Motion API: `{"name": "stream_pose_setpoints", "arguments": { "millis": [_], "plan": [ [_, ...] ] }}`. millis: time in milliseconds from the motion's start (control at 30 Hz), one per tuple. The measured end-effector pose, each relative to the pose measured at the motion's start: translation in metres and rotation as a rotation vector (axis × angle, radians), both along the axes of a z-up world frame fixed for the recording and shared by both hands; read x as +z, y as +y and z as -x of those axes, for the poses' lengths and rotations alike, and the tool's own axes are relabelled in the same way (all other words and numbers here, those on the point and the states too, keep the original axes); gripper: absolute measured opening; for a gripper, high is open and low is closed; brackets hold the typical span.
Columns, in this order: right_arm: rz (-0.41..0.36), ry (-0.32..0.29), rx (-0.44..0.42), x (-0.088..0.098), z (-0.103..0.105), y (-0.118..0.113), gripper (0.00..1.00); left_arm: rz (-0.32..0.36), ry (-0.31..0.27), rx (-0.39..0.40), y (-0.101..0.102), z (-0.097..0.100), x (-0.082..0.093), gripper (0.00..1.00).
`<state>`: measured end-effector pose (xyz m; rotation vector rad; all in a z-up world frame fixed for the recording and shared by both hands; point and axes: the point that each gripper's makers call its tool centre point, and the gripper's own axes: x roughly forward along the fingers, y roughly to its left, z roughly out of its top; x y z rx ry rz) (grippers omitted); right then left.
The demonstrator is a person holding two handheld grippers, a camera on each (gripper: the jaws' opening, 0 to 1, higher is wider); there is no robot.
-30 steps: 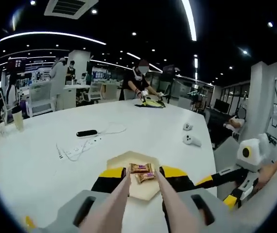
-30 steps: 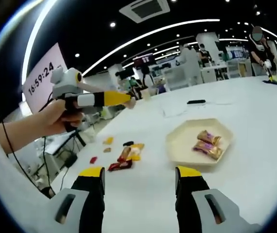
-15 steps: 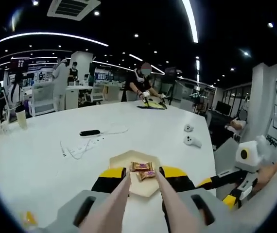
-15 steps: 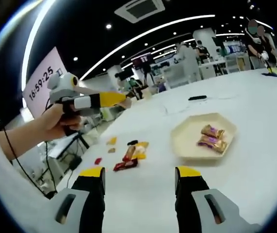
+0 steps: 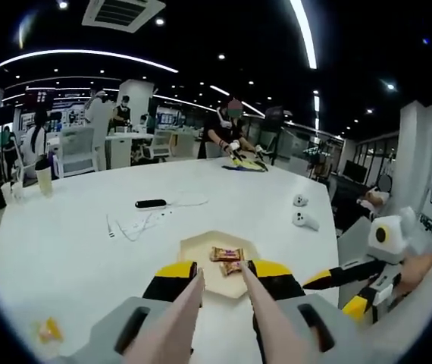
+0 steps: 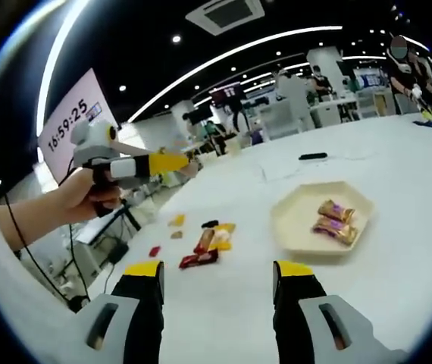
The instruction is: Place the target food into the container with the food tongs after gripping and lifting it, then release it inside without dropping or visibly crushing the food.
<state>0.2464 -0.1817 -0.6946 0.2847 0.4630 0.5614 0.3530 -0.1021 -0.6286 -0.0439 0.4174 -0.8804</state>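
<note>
With two wrapped snacks (image 6: 336, 221) already in the cream hexagonal tray (image 6: 295, 224), my tongs-holding left tool (image 5: 221, 282) hangs empty above it, my right tool (image 6: 216, 292) released, and next I judge I must reach the loose red-and-yellow wrapped snacks (image 6: 205, 246) on the white table (image 6: 398, 288)

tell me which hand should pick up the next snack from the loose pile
Left. The left gripper is shut on the tongs, which point at the tray. The right gripper is open and holds nothing, so it would have to grab the loose snacks without tongs.
</note>
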Motion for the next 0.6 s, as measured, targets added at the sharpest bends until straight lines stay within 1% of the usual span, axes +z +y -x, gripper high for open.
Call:
{"name": "stream_pose_setpoints", "arguments": {
  "millis": [267,600],
  "plan": [
    [0.003,-0.010,0.007,0.002,0.001,0.003,0.58,0.000,-0.005,0.015,0.009,0.005,0.003,0.26],
    [0.008,-0.012,0.024,0.002,0.004,0.012,0.58,0.008,-0.002,0.050,0.026,0.009,0.002,0.26]
  ]
}}
